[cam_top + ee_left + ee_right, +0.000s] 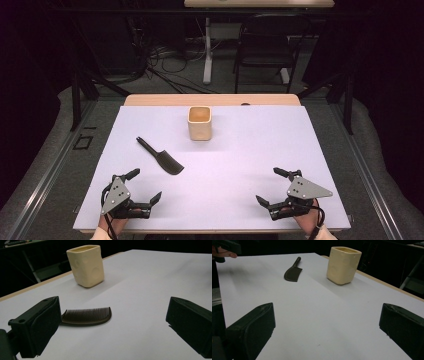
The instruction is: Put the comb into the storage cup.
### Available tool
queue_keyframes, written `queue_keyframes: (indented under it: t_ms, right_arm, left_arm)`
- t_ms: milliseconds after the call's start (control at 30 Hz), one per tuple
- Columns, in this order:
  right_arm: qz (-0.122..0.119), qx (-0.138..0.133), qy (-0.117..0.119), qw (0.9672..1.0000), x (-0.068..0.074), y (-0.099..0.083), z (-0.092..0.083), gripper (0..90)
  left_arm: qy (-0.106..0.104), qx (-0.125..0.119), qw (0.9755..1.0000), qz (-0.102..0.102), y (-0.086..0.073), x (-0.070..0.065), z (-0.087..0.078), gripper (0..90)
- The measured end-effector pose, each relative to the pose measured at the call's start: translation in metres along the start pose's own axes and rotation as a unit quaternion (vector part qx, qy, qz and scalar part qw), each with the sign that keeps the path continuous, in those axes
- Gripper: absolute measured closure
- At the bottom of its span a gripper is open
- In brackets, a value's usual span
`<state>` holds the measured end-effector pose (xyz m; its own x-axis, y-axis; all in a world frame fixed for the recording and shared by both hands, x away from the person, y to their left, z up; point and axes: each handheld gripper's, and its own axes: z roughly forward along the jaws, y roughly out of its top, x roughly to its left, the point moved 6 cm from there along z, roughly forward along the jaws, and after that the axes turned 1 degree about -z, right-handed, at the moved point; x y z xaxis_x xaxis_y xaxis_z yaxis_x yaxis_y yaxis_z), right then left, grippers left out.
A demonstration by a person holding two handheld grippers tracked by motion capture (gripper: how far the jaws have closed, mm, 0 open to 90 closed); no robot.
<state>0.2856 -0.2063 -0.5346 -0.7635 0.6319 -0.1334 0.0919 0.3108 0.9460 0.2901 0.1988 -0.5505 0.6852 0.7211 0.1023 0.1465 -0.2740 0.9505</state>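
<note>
A dark comb with a handle lies flat on the white table top, left of centre. Behind it, near the far middle, stands a cream square cup, upright and hollow. My left gripper rests at the near left corner, jaws wide apart with nothing between them; the comb lies just ahead of it and the cup farther off. At the near right, my right gripper is open too and holds nothing; from there I see the comb and the cup.
The white sheet covers a wooden table whose far edge shows. Beyond it are a black chair, a desk leg and floor cables. The person's other hand shows at the right gripper view's top left.
</note>
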Motion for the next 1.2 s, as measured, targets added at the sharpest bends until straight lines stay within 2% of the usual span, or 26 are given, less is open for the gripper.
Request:
queue_keyframes:
  t_ms: [333, 767, 867, 967, 1033, 1200]
  right_arm:
    - [-0.001, 0.003, 0.000, 1.0000, 0.000, 0.000, 0.001, 0.0]
    - [-0.006, 0.006, 0.003, 1.0000, 0.002, 0.000, 0.003, 0.0]
    - [-0.004, 0.009, 0.002, 0.9999, 0.002, -0.001, 0.004, 0.0]
    - [-0.001, 0.012, -0.002, 0.9999, 0.000, -0.002, 0.004, 0.0]
    - [-0.002, 0.014, -0.003, 0.9999, 0.000, -0.002, 0.004, 0.0]
    - [-0.001, 0.012, -0.003, 0.9999, 0.001, -0.002, 0.003, 0.0]
  left_arm:
    - [0.003, 0.009, 0.9999, -0.007, -0.001, 0.001, 0.001, 0.0]
    - [0.007, 0.001, 0.9999, -0.008, 0.007, 0.006, 0.009, 0.0]
    - [0.010, -0.002, 0.9998, -0.014, 0.008, 0.011, 0.013, 0.0]
    - [0.026, 0.010, 0.9996, -0.004, 0.007, 0.016, 0.018, 0.0]
    - [0.032, 0.011, 0.9994, -0.009, 0.007, 0.021, 0.022, 0.0]
    - [0.034, 0.011, 0.9993, -0.013, 0.009, 0.026, 0.028, 0.0]
